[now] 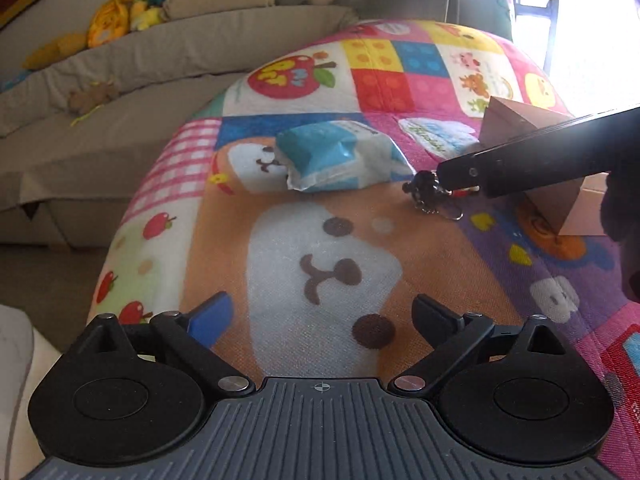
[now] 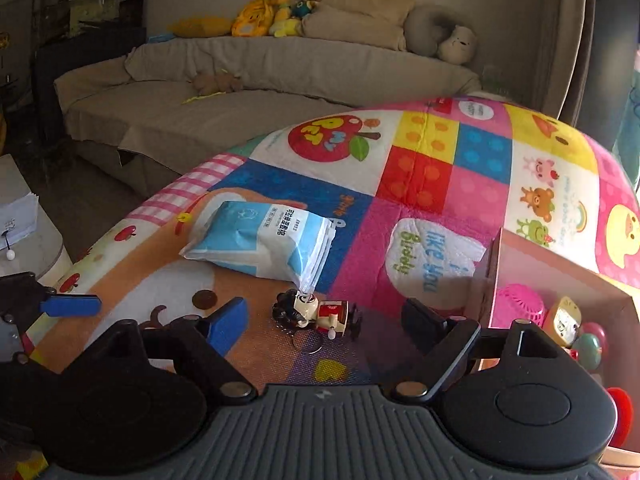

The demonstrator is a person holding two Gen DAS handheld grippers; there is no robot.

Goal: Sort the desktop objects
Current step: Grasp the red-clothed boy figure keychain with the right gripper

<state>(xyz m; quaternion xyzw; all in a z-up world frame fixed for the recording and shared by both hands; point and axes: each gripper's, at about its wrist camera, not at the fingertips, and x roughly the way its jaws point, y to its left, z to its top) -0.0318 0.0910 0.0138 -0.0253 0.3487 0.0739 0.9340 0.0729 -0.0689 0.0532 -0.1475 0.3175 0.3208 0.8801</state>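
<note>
The right gripper (image 2: 324, 320) hangs with jaws wide apart over the keychain (image 2: 316, 314), so it should drop straight down, bracket the figure's body rather than the loose ring, and close gently before lifting toward the box (image 2: 496, 264) at the mat's right edge. The keychain, a small dark-haired figure with a red middle and metal ring, lies mid-mat (image 2: 420, 184), just beside the blue-white pack (image 2: 260, 240). The left gripper (image 1: 322, 316) waits open and empty near the mat's front edge.

On the patchwork play mat (image 2: 420, 168), "like you" and "Biddy" are printed in a white patch. Dark printed characters are seen on the blue-and-white packet (image 2: 260, 240), too small to be read.
</note>
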